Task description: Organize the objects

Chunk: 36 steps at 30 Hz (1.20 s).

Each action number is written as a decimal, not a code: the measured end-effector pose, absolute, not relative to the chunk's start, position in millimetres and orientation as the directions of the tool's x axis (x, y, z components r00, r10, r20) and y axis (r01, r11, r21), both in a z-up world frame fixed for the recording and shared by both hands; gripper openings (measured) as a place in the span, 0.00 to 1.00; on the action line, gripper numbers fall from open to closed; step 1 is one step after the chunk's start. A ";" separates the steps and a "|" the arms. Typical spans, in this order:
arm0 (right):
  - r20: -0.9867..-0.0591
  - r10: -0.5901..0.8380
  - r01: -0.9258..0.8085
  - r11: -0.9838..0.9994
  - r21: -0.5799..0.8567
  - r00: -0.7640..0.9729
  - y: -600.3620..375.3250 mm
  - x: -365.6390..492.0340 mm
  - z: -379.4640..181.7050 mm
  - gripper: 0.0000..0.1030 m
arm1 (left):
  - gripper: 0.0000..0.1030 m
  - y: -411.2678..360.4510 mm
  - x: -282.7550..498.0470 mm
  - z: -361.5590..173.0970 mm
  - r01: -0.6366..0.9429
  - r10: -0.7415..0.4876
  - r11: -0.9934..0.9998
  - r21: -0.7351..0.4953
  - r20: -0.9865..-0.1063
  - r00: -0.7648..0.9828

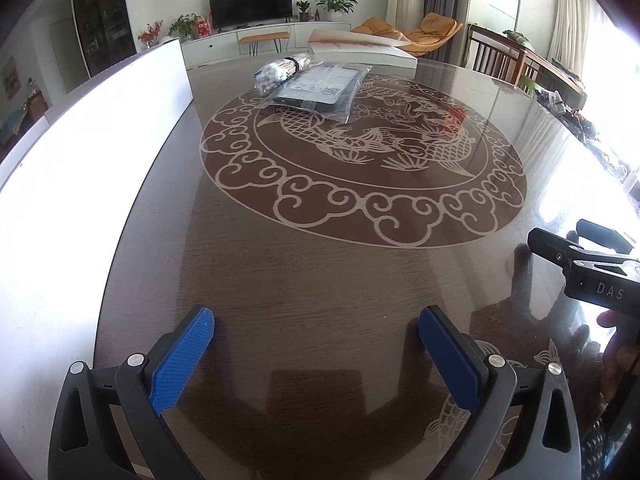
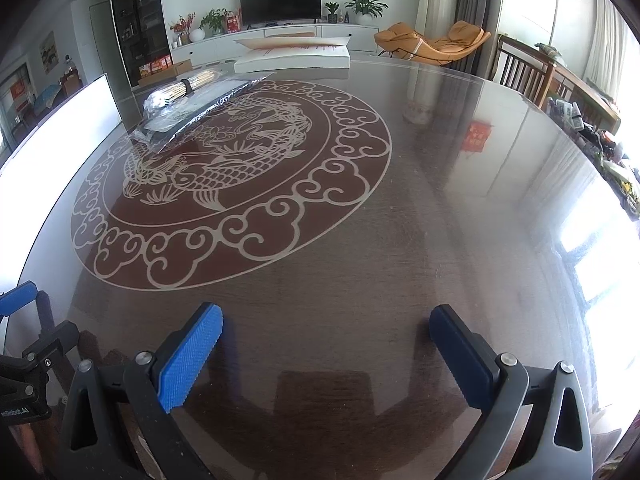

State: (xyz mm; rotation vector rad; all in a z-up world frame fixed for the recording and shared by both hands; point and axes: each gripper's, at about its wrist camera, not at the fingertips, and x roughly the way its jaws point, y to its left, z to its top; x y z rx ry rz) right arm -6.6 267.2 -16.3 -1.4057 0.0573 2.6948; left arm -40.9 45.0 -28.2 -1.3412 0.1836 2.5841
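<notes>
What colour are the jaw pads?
Blue, ribbed pads; clearest in the right wrist view.

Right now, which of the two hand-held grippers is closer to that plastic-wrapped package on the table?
Left, narrowly. The left hand-held gripper faces the plastic-wrapped package straight ahead across the table. The right hand-held gripper sits beside it, so the package lies ahead and off to its left.

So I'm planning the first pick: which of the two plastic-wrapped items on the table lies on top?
The bundle of sticks does: a rolled, banded bundle resting on the far-left part of the flat dark bagged package, which lies directly on the table.
</notes>
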 end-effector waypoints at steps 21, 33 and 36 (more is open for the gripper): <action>-0.942 0.032 -0.069 -0.998 -0.010 -0.333 122.2 -291.7 -1.2 1.00 | 1.00 41.1 -40.9 -28.9 -0.238 0.137 -0.971 0.002 -0.812 -0.567; -0.932 0.007 -0.004 -1.000 -0.005 -0.363 132.1 -261.1 -14.9 0.78 | 1.00 41.5 -41.1 -29.2 -0.242 0.142 -0.970 -0.001 -0.812 -0.566; -0.926 -0.002 0.019 -1.000 -0.006 -0.377 159.7 -224.9 -17.4 0.78 | 1.00 41.8 -42.4 -29.2 -0.241 0.141 -0.971 0.000 -0.812 -0.566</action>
